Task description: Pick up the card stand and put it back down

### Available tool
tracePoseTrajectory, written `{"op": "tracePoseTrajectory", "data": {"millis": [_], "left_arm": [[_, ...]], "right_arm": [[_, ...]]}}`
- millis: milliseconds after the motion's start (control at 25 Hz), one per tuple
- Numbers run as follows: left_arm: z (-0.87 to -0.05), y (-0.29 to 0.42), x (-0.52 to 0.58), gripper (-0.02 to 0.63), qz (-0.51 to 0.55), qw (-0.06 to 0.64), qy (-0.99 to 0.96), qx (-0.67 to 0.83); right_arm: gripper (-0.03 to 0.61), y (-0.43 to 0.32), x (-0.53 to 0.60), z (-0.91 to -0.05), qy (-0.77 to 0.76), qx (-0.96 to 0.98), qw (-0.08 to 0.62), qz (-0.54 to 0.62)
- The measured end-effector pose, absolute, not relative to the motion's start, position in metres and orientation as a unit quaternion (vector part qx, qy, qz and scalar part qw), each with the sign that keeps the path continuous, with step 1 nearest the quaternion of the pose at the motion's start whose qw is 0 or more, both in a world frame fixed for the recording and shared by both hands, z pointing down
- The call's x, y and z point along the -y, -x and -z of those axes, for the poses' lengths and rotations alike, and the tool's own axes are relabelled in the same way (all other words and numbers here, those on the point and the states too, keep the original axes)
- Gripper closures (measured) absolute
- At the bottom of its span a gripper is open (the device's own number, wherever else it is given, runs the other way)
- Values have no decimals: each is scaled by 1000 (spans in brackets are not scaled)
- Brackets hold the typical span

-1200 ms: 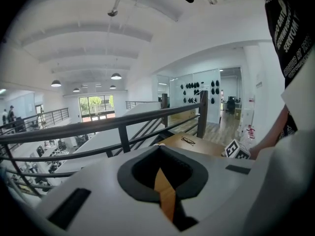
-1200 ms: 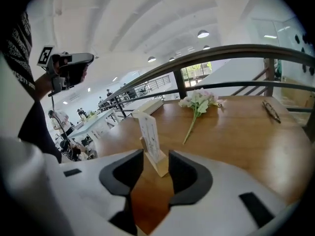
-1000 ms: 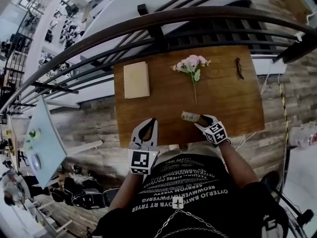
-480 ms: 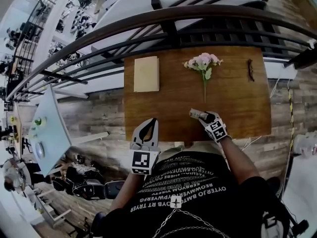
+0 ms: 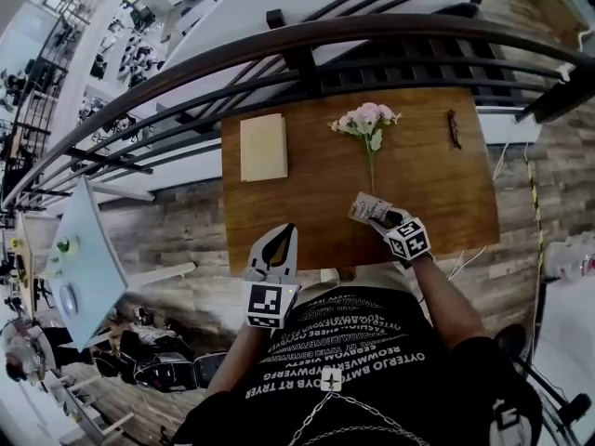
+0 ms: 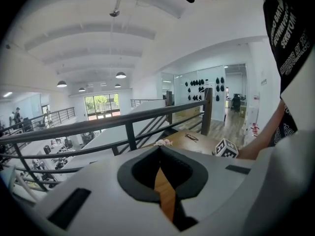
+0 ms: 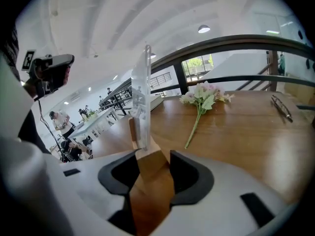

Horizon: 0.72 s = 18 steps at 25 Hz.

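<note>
As the right hand-held gripper [image 7: 153, 157], jaws just closing, clamps its base, the card stand [image 7: 141, 97] stands upright.

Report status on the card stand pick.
Left hand-held gripper shut, empty. Right hand-held gripper jaws just closing onto card stand. Flowers lie apart, beyond.

Wooden table [image 5: 437, 203] | far left: cream book [image 5: 263, 147], flat | far middle: pink flowers [image 5: 364, 124], stem running near | far right: glasses [image 5: 453, 128] | near right: card stand [image 5: 369, 208], resting or lifted unclear
</note>
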State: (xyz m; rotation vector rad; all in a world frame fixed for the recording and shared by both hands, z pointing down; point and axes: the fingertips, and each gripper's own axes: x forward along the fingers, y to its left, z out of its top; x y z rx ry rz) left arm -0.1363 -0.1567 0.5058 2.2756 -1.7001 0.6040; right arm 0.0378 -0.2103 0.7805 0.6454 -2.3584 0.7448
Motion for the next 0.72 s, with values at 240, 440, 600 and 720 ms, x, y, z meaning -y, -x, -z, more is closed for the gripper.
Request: {"op": "tracePoseTrajectory", "data": {"millis": [240, 440, 600, 720], "left_arm": [[-500, 130, 152, 594, -199, 113, -792, 566], [-499, 121, 146, 594, -193, 106, -803, 554], [-496, 115, 142, 594, -188, 101, -809, 548], [-495, 112, 136, 594, -184, 99, -813, 544]], "right_arm": [[391, -44, 200, -742, -233, 884, 280, -293], [391, -48, 193, -715, -232, 885, 288, -284], [391, -50, 190, -686, -233, 889, 283, -274], [391, -51, 188, -663, -240, 891, 273, -273]]}}
